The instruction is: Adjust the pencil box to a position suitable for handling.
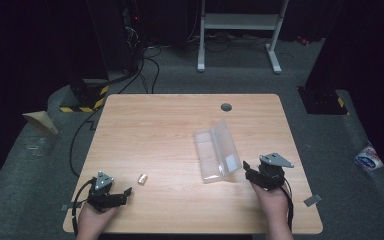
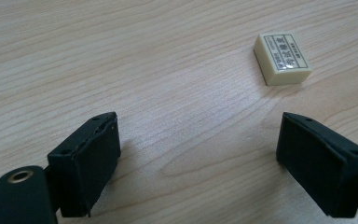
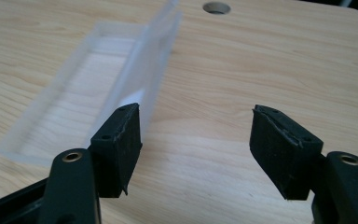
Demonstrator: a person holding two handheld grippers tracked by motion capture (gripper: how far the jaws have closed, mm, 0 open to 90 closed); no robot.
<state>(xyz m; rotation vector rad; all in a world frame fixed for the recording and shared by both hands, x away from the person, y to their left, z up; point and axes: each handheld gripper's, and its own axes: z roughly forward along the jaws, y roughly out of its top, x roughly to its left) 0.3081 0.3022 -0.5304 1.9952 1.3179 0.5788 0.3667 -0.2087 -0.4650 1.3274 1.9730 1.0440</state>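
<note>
Eraser (image 1: 142, 178), high view: small, on the table (image 1: 170, 125) just right of the left gripper (image 1: 122, 192); clear box (image 1: 216, 150) lies open near the right gripper (image 1: 246, 167).
Left gripper view: jaws spread, empty; eraser (image 2: 282, 58) far-right ahead.
Right gripper view: jaws apart, empty, beside the clear box (image 3: 93, 84).
Risk: an off-centre pinch may flick the eraser away.

Left gripper (image 1: 125, 192) jaws apart, right gripper (image 1: 246, 167) jaws apart

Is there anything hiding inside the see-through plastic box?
The clear box lies open on the wooden table, lid raised. Through its tray only the wood grain shows. The small eraser lies outside, near the left gripper.
</note>
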